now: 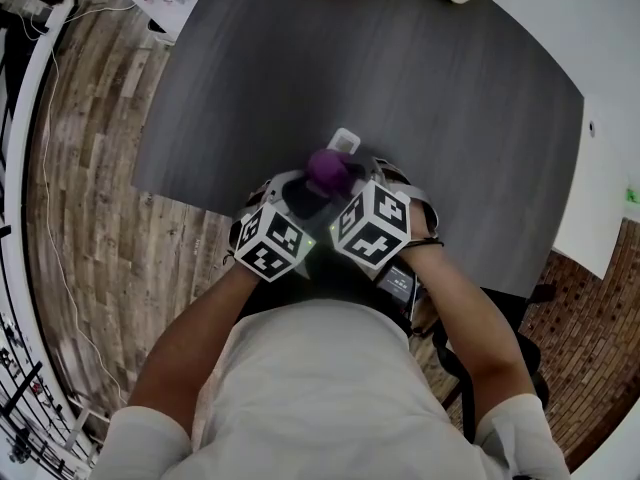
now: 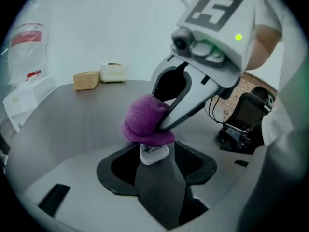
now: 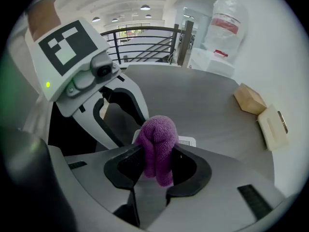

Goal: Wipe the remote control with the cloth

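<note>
My left gripper (image 1: 303, 192) is shut on the remote control (image 2: 153, 154), a dark slim body with a white end (image 1: 344, 140) that sticks out past the jaws. The remote is held above the near edge of the dark grey table (image 1: 450, 118). The purple cloth (image 2: 146, 124) is bunched into a wad and rests on top of the remote near its white end. My right gripper (image 3: 157, 159) is shut on that cloth (image 3: 158, 146), coming in from the right, with the white end (image 3: 187, 141) showing just behind it. The two grippers nearly touch.
At the table's far edge lie a wooden block (image 2: 87, 79) and a cream box (image 2: 113, 73). A clear plastic bag (image 3: 227, 23) stands beyond the table. A black chair (image 2: 246, 120) is at my right, and wooden floor (image 1: 90, 168) lies to the left.
</note>
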`<state>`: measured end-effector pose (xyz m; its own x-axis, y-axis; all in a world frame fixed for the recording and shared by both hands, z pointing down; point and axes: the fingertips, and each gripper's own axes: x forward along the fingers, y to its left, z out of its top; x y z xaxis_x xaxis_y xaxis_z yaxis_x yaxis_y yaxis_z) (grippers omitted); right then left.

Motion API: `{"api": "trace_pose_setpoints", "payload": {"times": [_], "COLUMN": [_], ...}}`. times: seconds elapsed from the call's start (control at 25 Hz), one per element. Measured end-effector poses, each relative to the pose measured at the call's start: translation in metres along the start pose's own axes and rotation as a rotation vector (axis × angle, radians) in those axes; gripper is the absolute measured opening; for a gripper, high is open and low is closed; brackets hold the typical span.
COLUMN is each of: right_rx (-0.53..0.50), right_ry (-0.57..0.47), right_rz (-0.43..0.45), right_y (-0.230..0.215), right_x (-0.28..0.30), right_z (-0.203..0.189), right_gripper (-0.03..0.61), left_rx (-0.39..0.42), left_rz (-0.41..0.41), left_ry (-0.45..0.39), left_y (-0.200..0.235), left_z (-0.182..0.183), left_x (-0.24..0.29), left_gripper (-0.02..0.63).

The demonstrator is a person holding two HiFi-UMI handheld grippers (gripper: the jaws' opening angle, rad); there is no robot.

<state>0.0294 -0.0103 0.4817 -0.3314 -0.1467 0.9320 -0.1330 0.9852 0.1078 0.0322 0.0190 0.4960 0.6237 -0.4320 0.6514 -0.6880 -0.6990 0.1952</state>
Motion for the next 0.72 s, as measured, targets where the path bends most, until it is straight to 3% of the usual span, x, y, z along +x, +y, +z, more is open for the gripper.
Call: {"api": "trace_pose_setpoints", "payload": {"times": [0.08, 0.16, 0.28, 0.36, 0.48, 0.64, 0.72], "right_rx": [0.014, 0.016, -0.041, -0.106, -0.169, -0.221, -0.234], "right_ry": [0.005, 0.006, 0.008, 0.009, 0.011, 0.023, 0.026], "right_rz": [0.006, 0.003, -0.033, -0.058, -0.093, -0.115, -0.107], "right_y": [0.0, 0.001, 0.005, 0.007, 0.008, 0.012, 0.012], "right_x": [0.004, 0.007, 0.007, 0.007, 0.008, 0.01, 0.011], "right_z": [-0.003, -0.006, -0.006, -0.005, -0.004, -0.002, 0.0], "right_gripper": [0.137, 0.137, 0.137, 0.137, 0.137, 0.137, 0.137], "left_rx": [-0.037, -0.124, -0.254, -0.289, -0.225, -0.029, 0.05], "left_rz": [-0.031, -0.035, 0.022, 0.072, 0.042, -0.101, -0.13], "left_ry": [-0.022, -0.051, -0.131, -0.175, -0.137, 0.055, 0.144], "left_y": [0.002, 0.012, 0.048, 0.08, 0.107, 0.092, 0.085], "left_z": [-0.004, -0.006, 0.001, 0.014, 0.046, 0.073, 0.075], "left_x": [-0.01, -0.018, -0.035, -0.048, -0.033, 0.029, 0.052], "left_gripper": [0.222, 0.183, 0.116, 0.092, 0.08, 0.073, 0.061]}}
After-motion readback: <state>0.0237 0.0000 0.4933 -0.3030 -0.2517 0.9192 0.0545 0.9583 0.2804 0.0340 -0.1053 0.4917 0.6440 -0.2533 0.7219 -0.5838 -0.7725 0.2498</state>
